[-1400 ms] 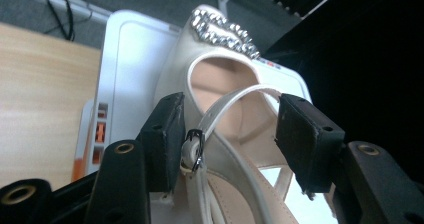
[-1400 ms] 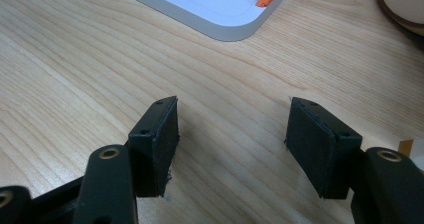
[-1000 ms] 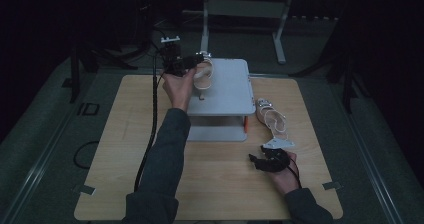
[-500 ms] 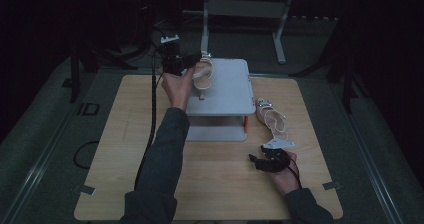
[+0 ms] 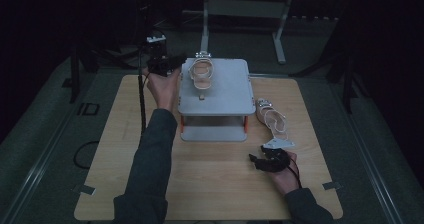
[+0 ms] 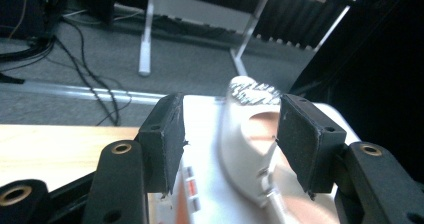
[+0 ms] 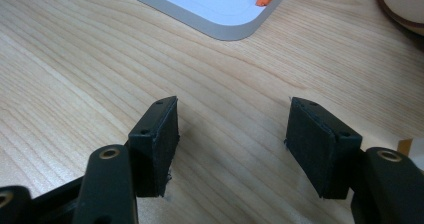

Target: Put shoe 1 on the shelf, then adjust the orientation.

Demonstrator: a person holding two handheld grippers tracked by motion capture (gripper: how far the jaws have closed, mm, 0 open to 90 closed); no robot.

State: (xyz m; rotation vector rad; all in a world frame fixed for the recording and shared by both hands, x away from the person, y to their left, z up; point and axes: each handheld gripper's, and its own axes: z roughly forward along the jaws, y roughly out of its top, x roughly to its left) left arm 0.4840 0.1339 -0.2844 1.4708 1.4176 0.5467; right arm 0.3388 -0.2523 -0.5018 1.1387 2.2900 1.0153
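A: Where's the left gripper [image 5: 172, 64] now?

B: At the far left corner of the grey two-tier stand [image 5: 235, 96]; its jaws gape wide and have just been drawing in a touch; in the left gripper view the sandal [image 6: 250, 134] lies between the pads [image 6: 167, 139], but they don't press on it; it holds nothing.

A: And that sandal?

B: On the stand's top shelf, at the far left part, just right of the gripper [image 5: 202, 74]; straps up, sole flat on the shelf.

A: The other one?

B: The second sandal [image 5: 272, 120] lies on the table [image 5: 120, 154], just right of the stand; the right gripper [image 5: 261, 163] rests low on the wood near it, jaws wide apart, nothing but bare table between them; the stand's lower corner shows at the far side in the right gripper view.
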